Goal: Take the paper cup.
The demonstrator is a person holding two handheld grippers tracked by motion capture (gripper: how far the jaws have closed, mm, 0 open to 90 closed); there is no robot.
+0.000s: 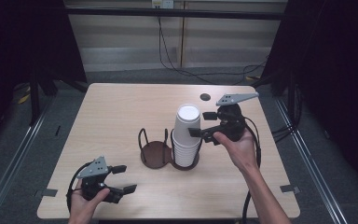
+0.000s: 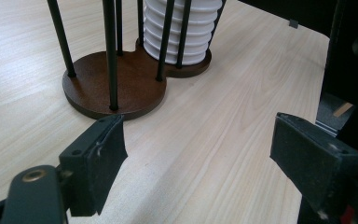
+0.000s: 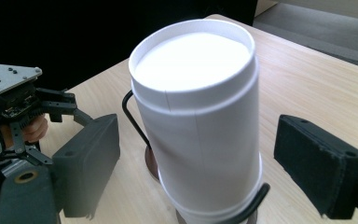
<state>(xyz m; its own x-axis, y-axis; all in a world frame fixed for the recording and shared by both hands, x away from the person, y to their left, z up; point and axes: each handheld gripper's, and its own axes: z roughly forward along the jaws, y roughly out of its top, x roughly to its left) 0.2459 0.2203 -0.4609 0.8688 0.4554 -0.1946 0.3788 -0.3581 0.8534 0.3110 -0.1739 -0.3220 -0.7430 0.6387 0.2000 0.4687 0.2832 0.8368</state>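
Observation:
A tall stack of white paper cups (image 1: 187, 135) stands in the right ring of a dark brown two-ring holder (image 1: 154, 153) with black rods. The holder's left ring is empty. My right gripper (image 1: 202, 124) is open at the level of the top cup (image 3: 196, 116), one jaw on each side with a gap to the wall on both sides. My left gripper (image 1: 124, 178) is open and empty near the table's front left corner, pointing toward the holder base (image 2: 114, 86) and the cup stack (image 2: 179, 32).
The light wooden table (image 1: 121, 116) has a small dark hole (image 1: 205, 97) at the back right. Cables trail from both grippers. Bare tabletop lies between the left gripper (image 2: 200, 163) and the holder. Dark curtains flank the table.

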